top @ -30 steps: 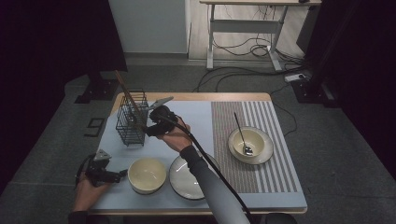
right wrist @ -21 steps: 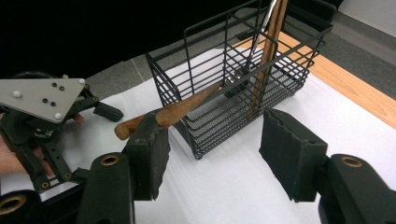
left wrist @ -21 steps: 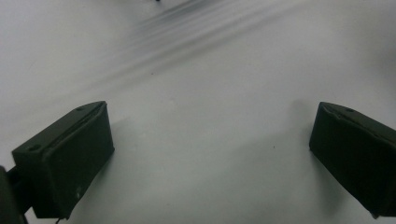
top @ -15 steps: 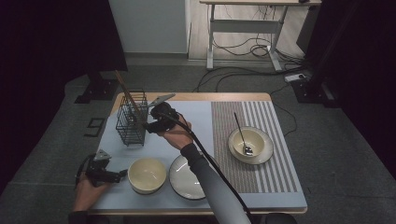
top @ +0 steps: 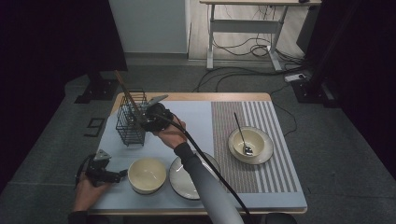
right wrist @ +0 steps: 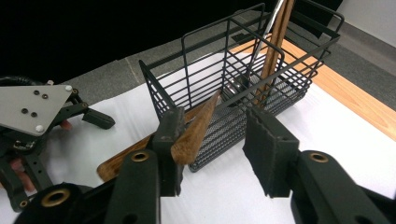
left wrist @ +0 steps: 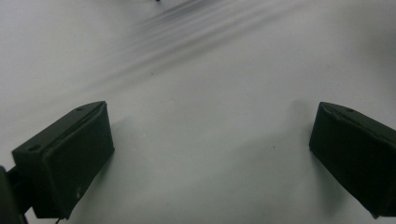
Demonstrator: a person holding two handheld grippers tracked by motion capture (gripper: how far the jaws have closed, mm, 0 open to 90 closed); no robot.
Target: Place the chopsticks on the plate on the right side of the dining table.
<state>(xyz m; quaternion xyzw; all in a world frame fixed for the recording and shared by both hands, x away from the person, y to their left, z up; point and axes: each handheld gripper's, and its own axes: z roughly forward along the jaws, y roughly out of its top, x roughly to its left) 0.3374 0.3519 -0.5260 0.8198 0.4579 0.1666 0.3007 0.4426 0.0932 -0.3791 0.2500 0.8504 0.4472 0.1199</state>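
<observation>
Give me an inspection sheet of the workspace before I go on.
Surface: pale cloth-covered table, striped placemat at right.
Job's things: black wire basket holding wooden sticks; brown wooden handle leans out of it.
Clutter: empty cream bowl, grey plate, second cream bowl with metal spoon.
Grippers: right gripper jaws have just been closing, handle against one pad, gap at the other; left gripper open over the cloth.
Cables: black cable along right forearm; floor cables.
Surroundings: metal-legged desk, dark floor.
</observation>
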